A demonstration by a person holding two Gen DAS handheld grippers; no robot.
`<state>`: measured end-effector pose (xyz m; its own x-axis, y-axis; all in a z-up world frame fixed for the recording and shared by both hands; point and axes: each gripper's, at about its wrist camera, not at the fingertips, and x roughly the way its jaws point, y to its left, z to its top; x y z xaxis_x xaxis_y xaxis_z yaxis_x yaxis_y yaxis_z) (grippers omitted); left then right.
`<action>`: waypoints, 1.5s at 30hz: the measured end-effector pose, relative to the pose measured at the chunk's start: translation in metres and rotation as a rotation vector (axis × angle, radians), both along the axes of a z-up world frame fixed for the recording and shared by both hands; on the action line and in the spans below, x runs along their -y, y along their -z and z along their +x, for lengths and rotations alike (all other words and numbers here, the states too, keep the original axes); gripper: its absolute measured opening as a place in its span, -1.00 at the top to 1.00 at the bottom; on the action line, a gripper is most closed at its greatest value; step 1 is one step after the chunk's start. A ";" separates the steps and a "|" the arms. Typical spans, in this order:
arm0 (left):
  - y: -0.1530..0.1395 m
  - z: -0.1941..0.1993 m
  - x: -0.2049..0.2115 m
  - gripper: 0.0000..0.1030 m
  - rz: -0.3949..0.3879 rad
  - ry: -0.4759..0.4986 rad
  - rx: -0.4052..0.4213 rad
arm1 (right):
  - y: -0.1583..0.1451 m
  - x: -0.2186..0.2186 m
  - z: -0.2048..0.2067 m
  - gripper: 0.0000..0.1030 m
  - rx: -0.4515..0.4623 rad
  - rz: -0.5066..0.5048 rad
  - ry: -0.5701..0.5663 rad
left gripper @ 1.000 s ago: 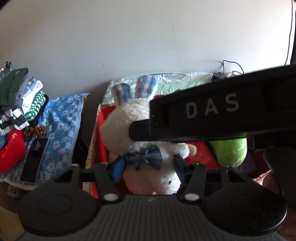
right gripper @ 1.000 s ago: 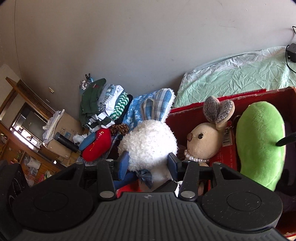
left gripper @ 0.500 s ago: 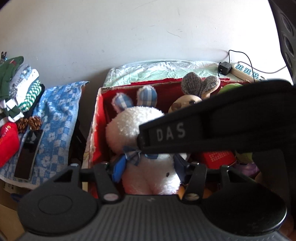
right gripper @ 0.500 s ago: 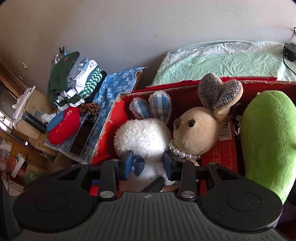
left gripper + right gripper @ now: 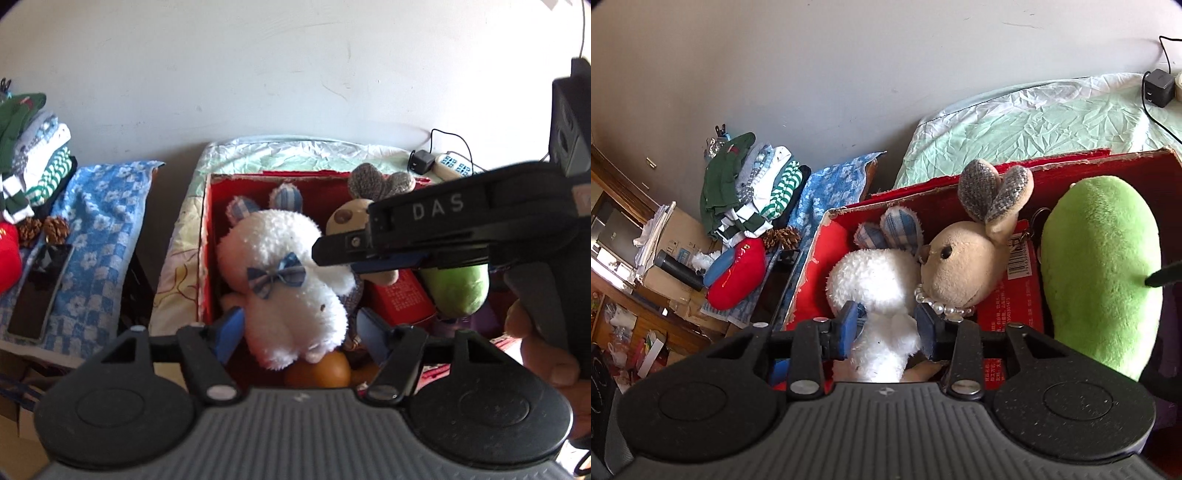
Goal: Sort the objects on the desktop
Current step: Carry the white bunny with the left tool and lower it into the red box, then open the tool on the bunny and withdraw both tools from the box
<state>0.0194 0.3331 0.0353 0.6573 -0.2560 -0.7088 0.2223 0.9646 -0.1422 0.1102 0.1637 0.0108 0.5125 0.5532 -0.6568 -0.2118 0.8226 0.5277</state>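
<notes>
A white plush bunny (image 5: 284,258) with a blue bow lies in the left part of a red box (image 5: 207,240). My right gripper (image 5: 888,325) is shut on the white bunny (image 5: 871,280), with both blue pads pressing its body. From the left wrist view the right gripper (image 5: 321,254) reaches in from the right at the bunny's neck. My left gripper (image 5: 301,330) is open, its fingers wide on either side of the bunny's bottom without pressing it. A beige bunny (image 5: 960,266) with pearls sits right beside the white one.
A green plush (image 5: 1104,266), a red carton and an orange thing (image 5: 317,373) share the box. Left of it a blue checked towel (image 5: 99,221) carries a phone (image 5: 37,291), pine cones, folded clothes (image 5: 33,155) and a red item (image 5: 738,273). A power strip (image 5: 454,166) lies behind.
The white bunny came down into the red box beside the beige bunny, still in the right gripper. The left gripper drew back and now looks down on it.
</notes>
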 end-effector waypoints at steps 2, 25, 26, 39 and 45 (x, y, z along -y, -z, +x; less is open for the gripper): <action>0.001 0.001 -0.001 -0.35 0.003 -0.001 -0.002 | 0.003 -0.002 0.002 0.23 -0.020 0.006 -0.002; -0.009 0.014 0.032 -0.61 0.161 -0.163 -0.067 | -0.024 0.044 -0.049 0.17 0.042 -0.133 0.185; -0.010 0.013 0.033 -0.62 0.167 -0.168 -0.065 | -0.024 0.046 -0.051 0.17 0.037 -0.129 0.191; -0.019 -0.007 0.066 -0.84 0.206 -0.198 -0.019 | -0.037 0.062 -0.089 0.03 0.088 -0.189 0.242; -0.019 -0.010 0.082 -0.91 0.218 -0.237 -0.026 | -0.037 0.078 -0.094 0.00 0.103 -0.206 0.229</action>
